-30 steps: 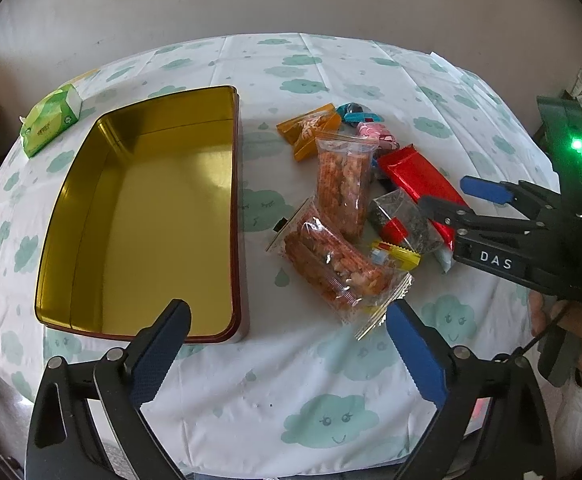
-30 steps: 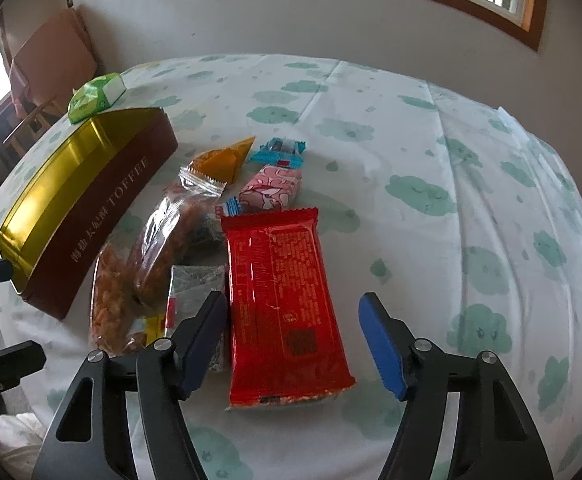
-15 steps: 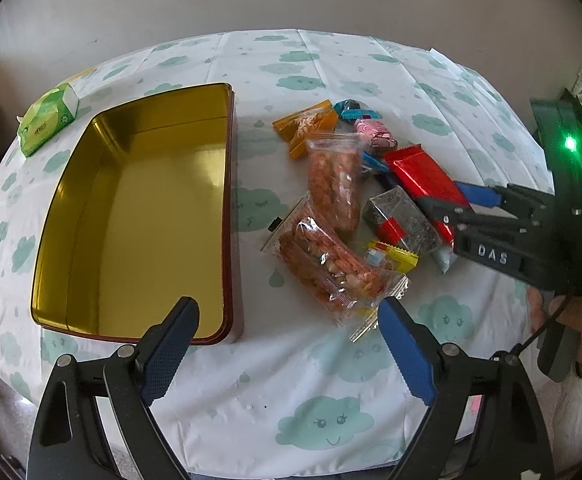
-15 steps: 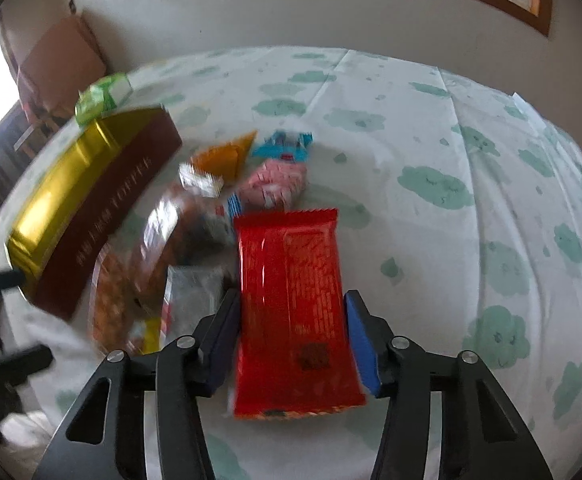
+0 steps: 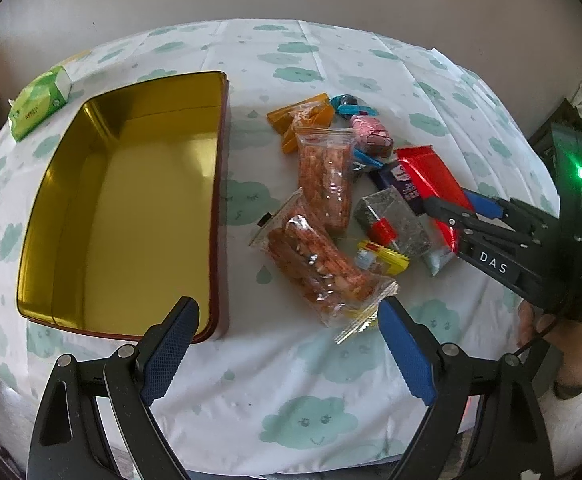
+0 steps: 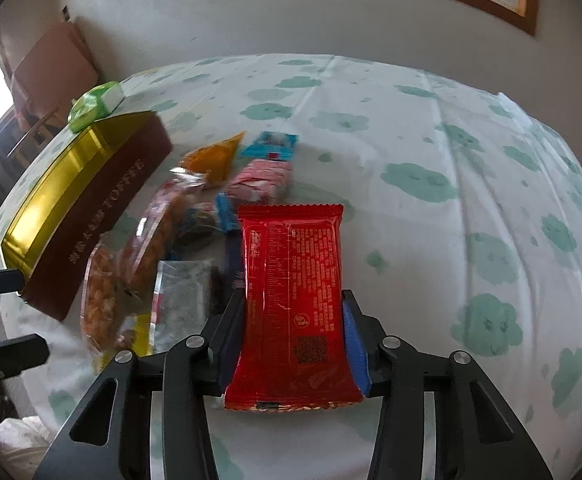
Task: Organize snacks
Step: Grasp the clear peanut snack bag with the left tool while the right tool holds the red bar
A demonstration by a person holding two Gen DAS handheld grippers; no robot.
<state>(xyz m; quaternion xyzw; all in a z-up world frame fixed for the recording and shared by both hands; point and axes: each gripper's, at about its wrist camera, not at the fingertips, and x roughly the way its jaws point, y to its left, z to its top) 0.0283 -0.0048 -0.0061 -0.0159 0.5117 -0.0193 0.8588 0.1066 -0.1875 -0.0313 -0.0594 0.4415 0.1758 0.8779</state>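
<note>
left wrist view: we see our left claw (image 5: pixel 285 354) wide open, nothing in it, hanging over the surface (image 5: pixel 291 420) just short of the snack pile.
tin (image 5: pixel 123 208): open, glossy gold inside, rounded corners, nothing in it; sits left of the pile.
pile: two clear crinkly nut bags (image 5: pixel 319 268), orange sachets (image 5: pixel 299 120), a pink candy (image 5: pixel 371 138), a yellow sweet (image 5: pixel 383 258).
red pack (image 5: pixel 431 176): at the right of the pile, far end lifted, our right claw (image 5: pixel 451 210) on it.
right wrist view: our right claw (image 6: pixel 293 340) is closing, pads on both long edges of the red pack (image 6: pixel 291 280); it bows slightly.
material: slick flat foil, crimped ends, likely to slide or crumple.
step: we judge this is the pick-up, tin next.
advice: squeeze only until the foil stops slipping, lift clear of the grey packet (image 6: pixel 183 300) beside it, then carry over the tin (image 6: pixel 71 216) rim and lay it flat.
cloth: soft, cloud print, creased.
</note>
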